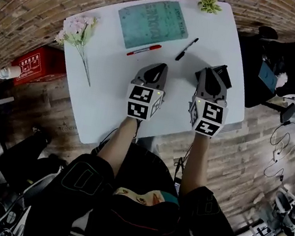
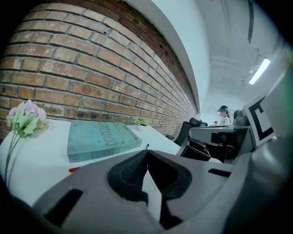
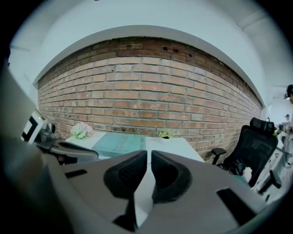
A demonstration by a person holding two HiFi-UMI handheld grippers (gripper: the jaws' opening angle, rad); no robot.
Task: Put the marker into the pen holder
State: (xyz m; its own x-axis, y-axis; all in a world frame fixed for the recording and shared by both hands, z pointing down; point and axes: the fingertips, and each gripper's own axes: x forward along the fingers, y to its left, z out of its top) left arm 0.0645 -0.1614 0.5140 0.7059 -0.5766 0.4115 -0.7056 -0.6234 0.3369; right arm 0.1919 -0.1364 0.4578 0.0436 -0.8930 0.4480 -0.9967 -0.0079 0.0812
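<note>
**Both jaws empty; no marker yet in hand**

The left gripper [image 2: 147,151] had its jaws clenched tip to tip, with nothing between them. The right gripper [image 3: 149,154] showed a narrow slit between its jaws, which were also empty. Both hung side by side over the lower half of the white tabletop [image 1: 98,106], at the centre of the head view.

The red marker [image 1: 144,50] lay flat just above the left gripper in the head view, close by the lower edge of the teal book [image 1: 153,24]. A black marker [image 1: 186,49] lay to its upper right. Which of the two the task meant could not be determined. A dark box-like object [image 1: 225,76], judged to be the pen holder, sat just beyond the right gripper near the tabletop's right edge.

Recommendation: the chosen jaws would need to spread well before descending. They should then close across the barrel near mid-length, so that the marker lifted level and could be tipped upright over the holder. The book edge left little clearance on that side of the red marker.
</note>
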